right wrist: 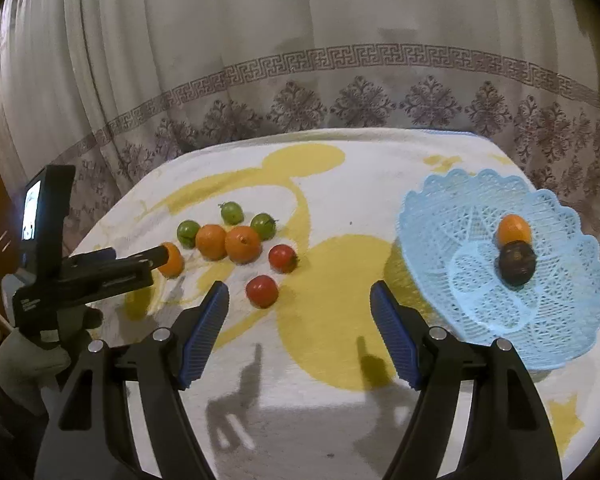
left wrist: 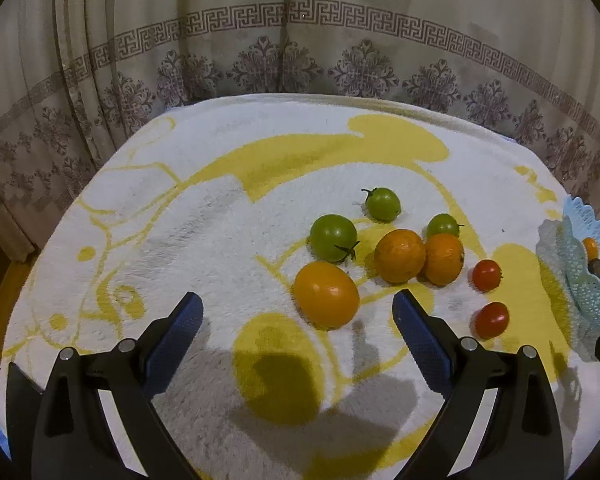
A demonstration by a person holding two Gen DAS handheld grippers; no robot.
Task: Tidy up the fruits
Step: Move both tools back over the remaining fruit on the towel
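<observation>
Fruits lie on a white and yellow towel (left wrist: 204, 240). In the left wrist view my left gripper (left wrist: 298, 308) is open, just short of an orange tomato (left wrist: 326, 294). Behind it lie three green tomatoes (left wrist: 333, 237), two oranges (left wrist: 400, 255) and two red tomatoes (left wrist: 491, 319). In the right wrist view my right gripper (right wrist: 299, 300) is open and empty above the towel. The nearer red tomato (right wrist: 262, 290) lies just beyond its left finger. A light blue lace basket (right wrist: 480, 292) at the right holds an orange fruit (right wrist: 514, 229) and a dark fruit (right wrist: 517, 263).
A patterned curtain (left wrist: 300, 40) hangs right behind the table's far edge. In the right wrist view the left gripper (right wrist: 162, 255) reaches in from the left, held by a gloved hand (right wrist: 32, 356). The basket's edge shows at the right of the left wrist view (left wrist: 580, 276).
</observation>
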